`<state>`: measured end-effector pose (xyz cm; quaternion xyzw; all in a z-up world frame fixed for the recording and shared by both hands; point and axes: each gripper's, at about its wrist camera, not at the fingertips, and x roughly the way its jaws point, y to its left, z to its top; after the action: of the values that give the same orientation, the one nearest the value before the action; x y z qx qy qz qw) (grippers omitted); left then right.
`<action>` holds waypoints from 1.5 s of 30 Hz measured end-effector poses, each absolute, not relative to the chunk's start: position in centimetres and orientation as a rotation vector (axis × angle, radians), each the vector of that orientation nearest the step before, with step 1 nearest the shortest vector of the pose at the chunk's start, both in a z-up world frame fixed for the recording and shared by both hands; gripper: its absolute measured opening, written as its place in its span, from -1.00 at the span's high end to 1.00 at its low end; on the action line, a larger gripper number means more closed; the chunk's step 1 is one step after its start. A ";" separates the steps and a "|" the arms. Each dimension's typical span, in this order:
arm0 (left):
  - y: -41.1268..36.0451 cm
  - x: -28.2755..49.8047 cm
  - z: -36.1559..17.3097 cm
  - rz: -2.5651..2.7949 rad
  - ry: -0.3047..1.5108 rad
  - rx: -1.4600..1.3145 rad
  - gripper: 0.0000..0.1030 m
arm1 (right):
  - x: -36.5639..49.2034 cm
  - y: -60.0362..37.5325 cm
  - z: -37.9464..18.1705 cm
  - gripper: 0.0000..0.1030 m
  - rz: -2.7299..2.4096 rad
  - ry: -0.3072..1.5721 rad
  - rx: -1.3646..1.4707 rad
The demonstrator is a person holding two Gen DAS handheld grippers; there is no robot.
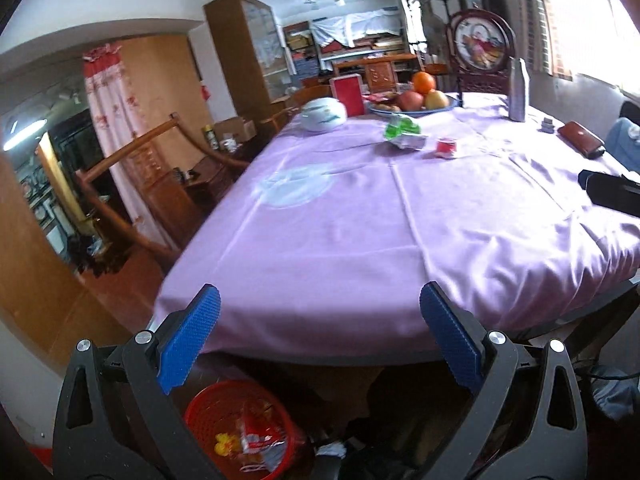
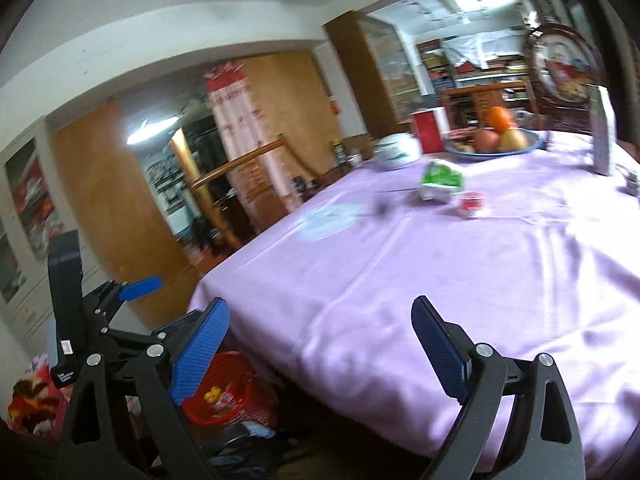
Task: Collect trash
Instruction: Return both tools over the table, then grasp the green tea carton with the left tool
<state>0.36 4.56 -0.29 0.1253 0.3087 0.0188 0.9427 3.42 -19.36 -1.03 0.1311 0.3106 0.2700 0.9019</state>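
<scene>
Both grippers, left gripper (image 1: 320, 312) and right gripper (image 2: 320, 320), wide and empty; green wrapper (image 1: 402, 133) far ahead on tabletop (image 1: 360, 220); likely light, crinkly; pinch a raised fold.

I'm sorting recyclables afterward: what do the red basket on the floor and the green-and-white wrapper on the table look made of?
Red basket: likely moulded plastic, going by its glossy openwork mesh wall. Green-and-white wrapper: probably thin plastic film, crumpled with slight sheen; blur leaves paper possible.
</scene>
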 end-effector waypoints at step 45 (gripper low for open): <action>-4.1 38.6 -0.7 -0.023 0.791 0.118 -0.87 | 33.5 -26.7 -7.2 -0.82 0.248 0.856 0.329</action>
<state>38.62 -4.05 -0.68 0.0576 0.3849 -0.0114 0.9211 33.50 -26.75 -7.24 0.1585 0.4119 0.1194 0.8893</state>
